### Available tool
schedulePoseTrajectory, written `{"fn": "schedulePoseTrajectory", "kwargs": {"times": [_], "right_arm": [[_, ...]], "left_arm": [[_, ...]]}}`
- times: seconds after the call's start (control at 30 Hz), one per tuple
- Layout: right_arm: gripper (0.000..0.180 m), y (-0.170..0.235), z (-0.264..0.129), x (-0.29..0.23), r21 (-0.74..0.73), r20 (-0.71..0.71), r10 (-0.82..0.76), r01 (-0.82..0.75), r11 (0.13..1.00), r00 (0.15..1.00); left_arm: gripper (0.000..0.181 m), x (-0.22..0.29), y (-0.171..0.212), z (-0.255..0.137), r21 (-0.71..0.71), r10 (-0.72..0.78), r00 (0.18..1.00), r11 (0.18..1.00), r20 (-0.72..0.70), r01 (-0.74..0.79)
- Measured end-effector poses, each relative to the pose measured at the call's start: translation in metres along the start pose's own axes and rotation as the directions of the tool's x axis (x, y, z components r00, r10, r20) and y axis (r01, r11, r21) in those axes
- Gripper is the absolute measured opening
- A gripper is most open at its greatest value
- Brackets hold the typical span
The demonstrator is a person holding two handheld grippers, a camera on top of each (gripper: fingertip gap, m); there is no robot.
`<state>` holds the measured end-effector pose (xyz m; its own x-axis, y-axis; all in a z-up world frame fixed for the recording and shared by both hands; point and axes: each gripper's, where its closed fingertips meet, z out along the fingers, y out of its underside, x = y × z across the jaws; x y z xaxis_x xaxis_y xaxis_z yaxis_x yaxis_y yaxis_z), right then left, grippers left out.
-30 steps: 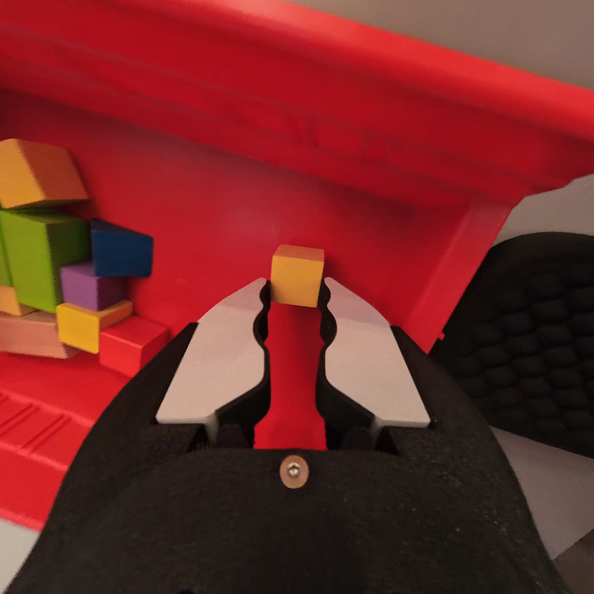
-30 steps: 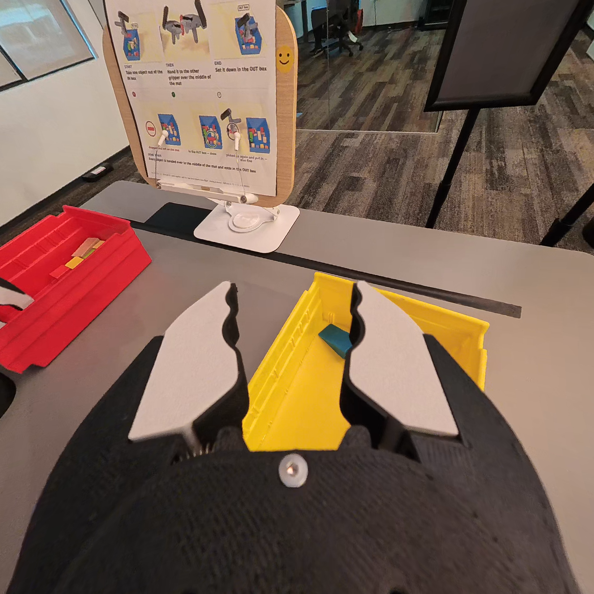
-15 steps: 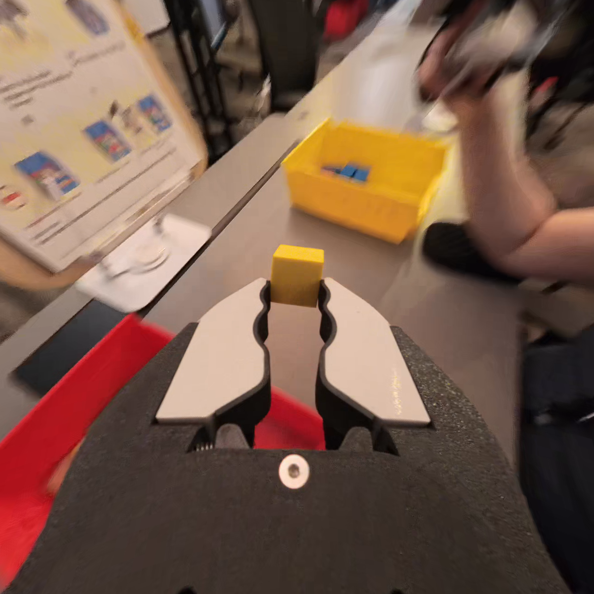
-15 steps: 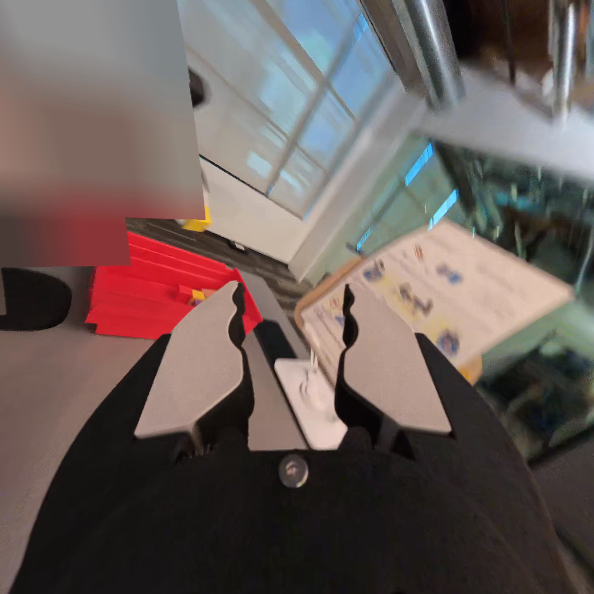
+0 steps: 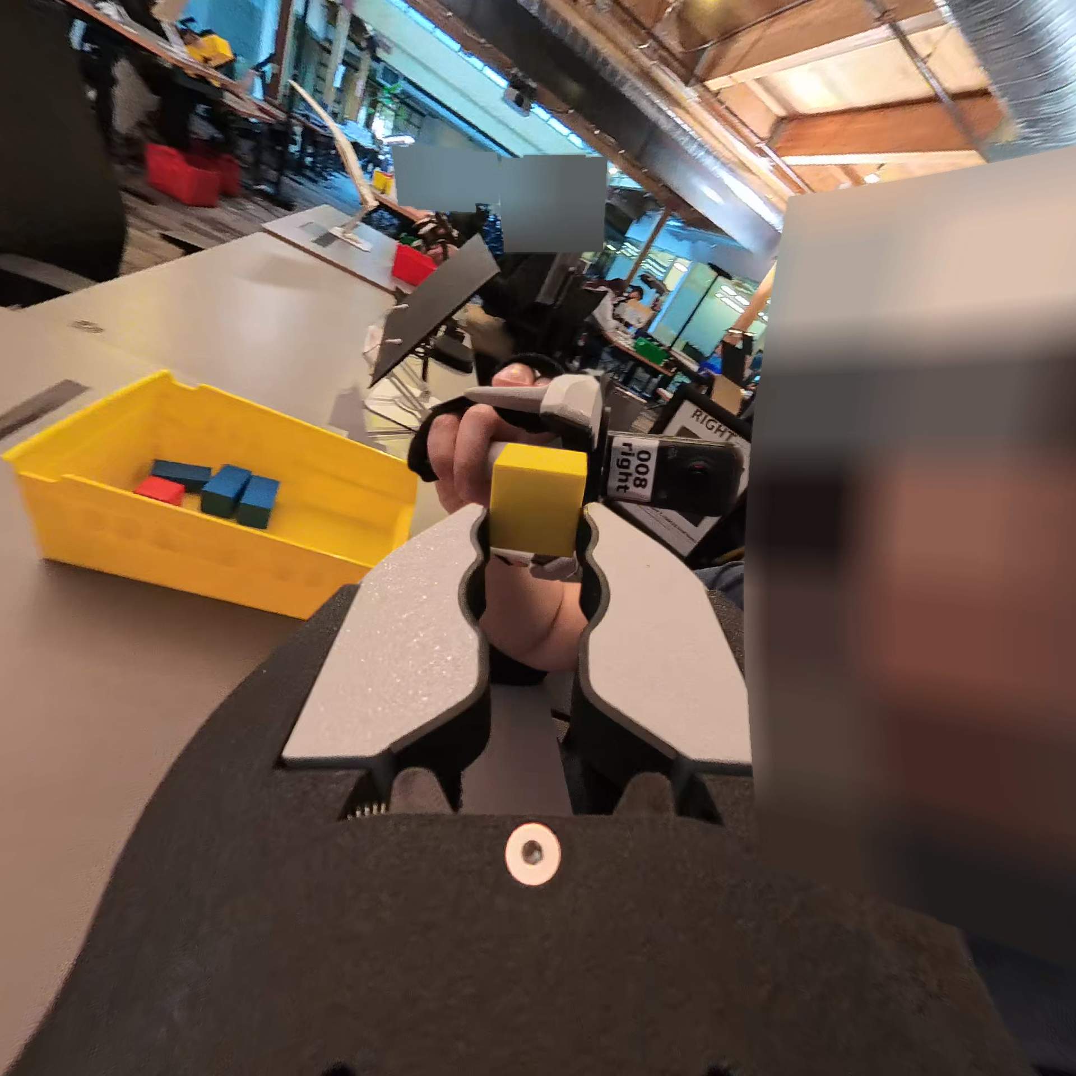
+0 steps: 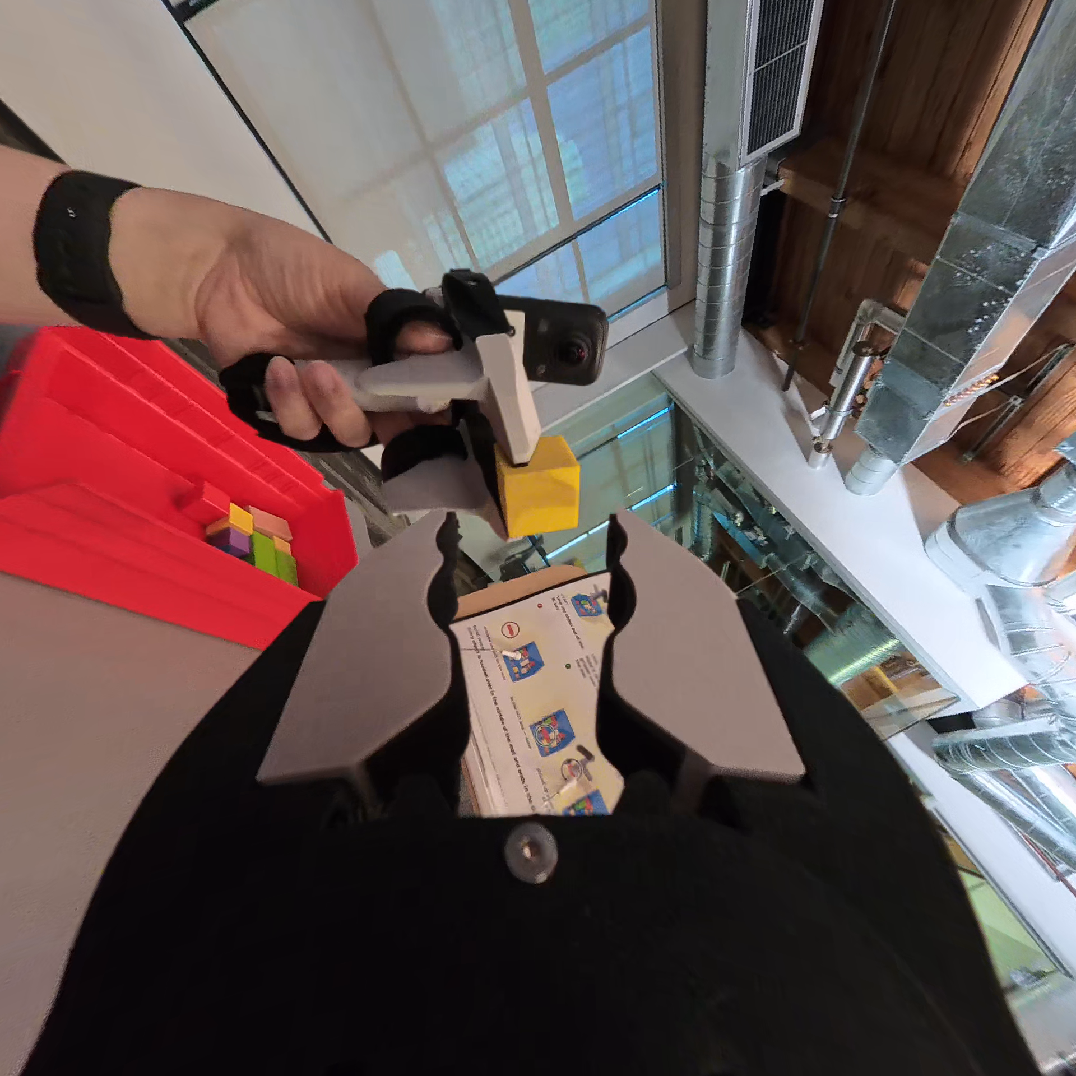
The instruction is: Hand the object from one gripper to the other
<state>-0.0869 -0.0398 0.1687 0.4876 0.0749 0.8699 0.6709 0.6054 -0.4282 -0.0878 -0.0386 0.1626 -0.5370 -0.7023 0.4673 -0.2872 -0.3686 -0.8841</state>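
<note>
The grey counter (image 5: 105, 669) carries everything, and the yellow cube (image 5: 537, 505) held in the air above it serves as the landmark here. To the cube's left in the left wrist view sits the yellow bin (image 5: 192, 553), holding three blue blocks and a red one; it looks like the place where handed-over pieces end up. In the right wrist view the red bin (image 6: 116, 466) lies to the cube's left and lower, with a cluster of coloured blocks (image 6: 256, 538) inside, seemingly the supply. Below the cube in that view stands an instruction board (image 6: 541, 698) with pictures.

The left gripper (image 5: 533, 527) has its jaws pinching the cube by two opposite faces near their tips, so most of the block juts out free, which leaves room for a second grip. The right gripper (image 6: 527, 544) sits just below the cube in its own view, jaws spread wider than the block and not touching it, aimed at the exposed part. A person's hand (image 6: 262, 308) grips the left tool's handle. The transfer is not yet made; the cube belongs wholly to the left jaws.
</note>
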Motion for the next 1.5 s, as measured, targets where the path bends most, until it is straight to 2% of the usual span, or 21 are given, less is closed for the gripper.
{"fn": "schedulePoseTrajectory", "kwargs": {"times": [0.17,0.3,0.4,0.47,0.53,0.6,0.67,0.77,0.87,0.97,1.03,1.1,1.13,1.33,1.5], "right_arm": [[0.046,0.002,0.005,-0.01,-0.013,0.041,0.0,0.001,1.0,0.999],[0.03,0.004,0.008,-0.019,-0.02,0.072,-0.017,0.019,1.0,0.997],[0.028,0.004,0.007,-0.02,-0.028,0.086,-0.008,0.01,1.0,0.996],[0.028,0.002,0.004,-0.019,-0.011,0.115,0.041,-0.04,0.999,0.992],[0.028,0.006,-0.01,-0.005,-0.024,0.14,0.115,-0.113,0.993,0.984],[0.028,0.034,-0.037,0.024,-0.14,0.122,0.227,-0.209,0.968,0.966],[0.028,0.084,-0.076,0.052,-0.345,0.025,0.404,-0.372,0.862,0.914],[0.028,0.176,-0.144,0.053,-0.634,-0.173,0.584,-0.544,0.55,0.793],[0.029,0.255,-0.197,0.004,-0.844,-0.267,0.667,-0.503,0.186,0.696],[0.029,0.313,-0.221,-0.039,-0.906,-0.338,0.68,-0.42,-0.048,0.651],[0.029,0.339,-0.227,-0.058,-0.908,-0.369,0.687,-0.401,-0.122,0.626],[0.029,0.35,-0.226,-0.075,-0.893,-0.402,0.727,-0.415,-0.177,0.556],[0.029,0.356,-0.229,-0.081,-0.889,-0.419,0.724,-0.407,-0.208,0.547],[0.029,0.375,-0.241,-0.1,-0.881,-0.47,0.694,-0.34,-0.329,0.545],[0.029,0.381,-0.246,-0.111,-0.877,-0.481,0.68,-0.292,-0.383,0.554]], "left_arm": [[0.028,-0.003,0.018,0.007,-0.028,-0.001,0.999,1.0,-0.034,0.0],[0.028,-0.002,0.025,0.01,-0.06,0.022,0.999,0.998,-0.032,-0.024],[0.028,-0.003,0.026,0.009,-0.062,0.065,0.998,0.996,-0.002,-0.065],[0.037,-0.002,0.024,0.007,-0.045,0.077,0.997,0.996,0.014,-0.076],[0.046,-0.01,0.022,0.0,-0.051,0.101,0.99,0.994,0.094,-0.097],[0.048,-0.016,0.022,-0.009,-0.07,0.141,0.975,0.989,0.174,-0.131],[0.047,-0.015,0.025,-0.016,-0.105,0.162,0.963,0.984,0.214,-0.143],[0.046,-0.016,0.03,-0.021,-0.152,0.191,0.946,0.976,0.262,-0.155],[0.044,-0.015,0.034,-0.02,-0.181,0.2,0.943,0.971,0.267,-0.155],[0.043,-0.019,0.036,-0.02,-0.195,0.204,0.937,0.969,0.284,-0.152],[0.042,-0.022,0.038,-0.022,-0.204,0.2,0.932,0.969,0.302,-0.142],[0.041,-0.027,0.038,-0.025,-0.206,0.194,0.925,0.97,0.327,-0.131],[0.041,-0.028,0.038,-0.026,-0.207,0.193,0.923,0.97,0.332,-0.128],[0.04,-0.03,0.036,-0.031,-0.2,0.187,0.922,0.972,0.341,-0.123],[0.039,-0.028,0.035,-0.034,-0.196,0.188,0.922,0.973,0.339,-0.126]]}}
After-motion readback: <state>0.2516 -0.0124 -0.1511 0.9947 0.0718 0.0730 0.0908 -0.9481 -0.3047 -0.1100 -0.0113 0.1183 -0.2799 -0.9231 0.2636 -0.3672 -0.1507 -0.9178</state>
